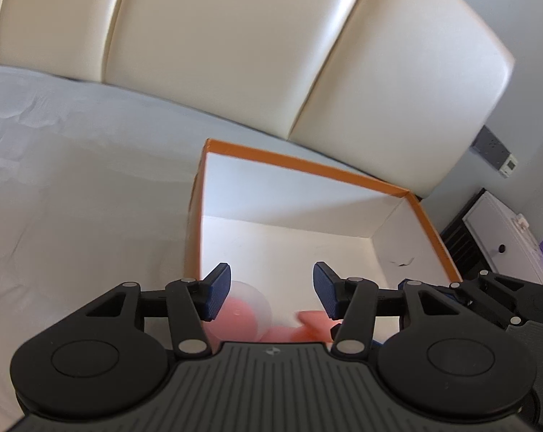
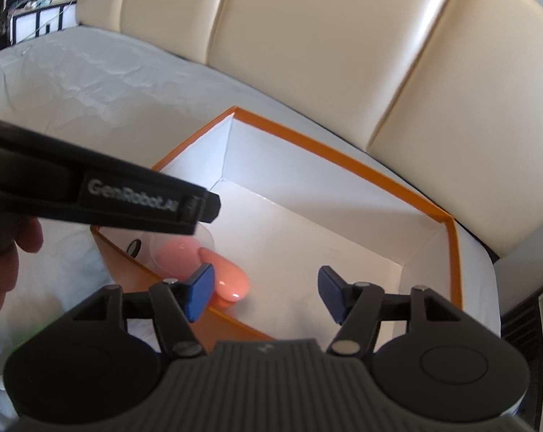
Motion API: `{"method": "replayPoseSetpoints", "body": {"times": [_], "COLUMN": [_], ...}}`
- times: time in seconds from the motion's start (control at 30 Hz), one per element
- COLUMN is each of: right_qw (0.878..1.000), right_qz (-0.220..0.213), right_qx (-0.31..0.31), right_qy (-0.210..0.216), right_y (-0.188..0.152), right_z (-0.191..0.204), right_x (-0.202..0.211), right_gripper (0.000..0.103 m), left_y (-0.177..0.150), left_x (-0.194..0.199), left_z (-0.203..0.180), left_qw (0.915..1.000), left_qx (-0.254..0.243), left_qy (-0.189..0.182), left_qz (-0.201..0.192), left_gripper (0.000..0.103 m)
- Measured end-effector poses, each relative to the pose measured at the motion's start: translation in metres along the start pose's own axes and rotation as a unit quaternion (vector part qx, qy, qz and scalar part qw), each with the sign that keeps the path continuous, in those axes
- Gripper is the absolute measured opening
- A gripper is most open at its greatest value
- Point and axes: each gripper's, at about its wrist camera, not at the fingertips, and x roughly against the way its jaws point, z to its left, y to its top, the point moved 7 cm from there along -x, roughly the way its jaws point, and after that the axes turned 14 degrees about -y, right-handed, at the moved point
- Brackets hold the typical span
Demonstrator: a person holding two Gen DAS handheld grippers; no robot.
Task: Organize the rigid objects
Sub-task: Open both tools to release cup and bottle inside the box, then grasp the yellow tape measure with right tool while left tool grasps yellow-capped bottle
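Observation:
An orange-rimmed box (image 1: 307, 165) (image 2: 343, 151) with white inner walls lies on the bed. On its floor, near the front left corner, are a translucent round cup (image 1: 251, 304) (image 2: 181, 252) with pink inside and a glossy pink oval piece (image 1: 311, 324) (image 2: 230, 279) leaning against it. My left gripper (image 1: 271, 288) hangs open over the box, with nothing between its blue pads. Its black body (image 2: 127, 198) crosses the left of the right wrist view. My right gripper (image 2: 266, 288) is open too, above the box floor, its left pad (image 2: 199, 291) just in front of the pink piece.
A cream padded headboard (image 1: 235, 54) stands behind the box. White bedsheet (image 1: 73, 198) spreads to the left. A dark nightstand with a white top (image 1: 505, 234) sits at the right, under a wall panel (image 1: 494, 147). A person's hand (image 2: 4, 262) holds the left gripper.

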Motion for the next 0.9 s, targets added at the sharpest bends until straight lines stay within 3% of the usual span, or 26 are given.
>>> {"method": "replayPoseSetpoints", "body": {"times": [0.33,0.53,0.73,0.9], "right_qw": [0.988,0.977,0.973,0.965], "right_qz": [-0.007,0.01,0.042,0.091], "right_qx": [-0.156,-0.213,-0.225,-0.244], "right_qy": [-0.005,-0.014,-0.025,-0.019], "right_y": [-0.048,-0.084,-0.122,-0.151], "right_z": [-0.051,-0.071,-0.082,-0.086], "right_x": [0.043,0.054,0.045,0.029], "right_gripper": [0.067,0.067,0.058,0.05], "left_y": [-0.006,-0.029,-0.068,-0.083], "left_x": [0.025,0.025,0.006,-0.015], "left_z": [-0.057,-0.078,-0.075,-0.075], "left_qw": [0.9977,0.9964,0.9958,0.9928], "left_qx": [-0.062,-0.076,-0.062,-0.053], "left_qy": [-0.024,-0.036,-0.034,-0.039], "left_qz": [-0.012,-0.001,0.058,0.1], "left_gripper": [0.063,0.063,0.063,0.063]}}
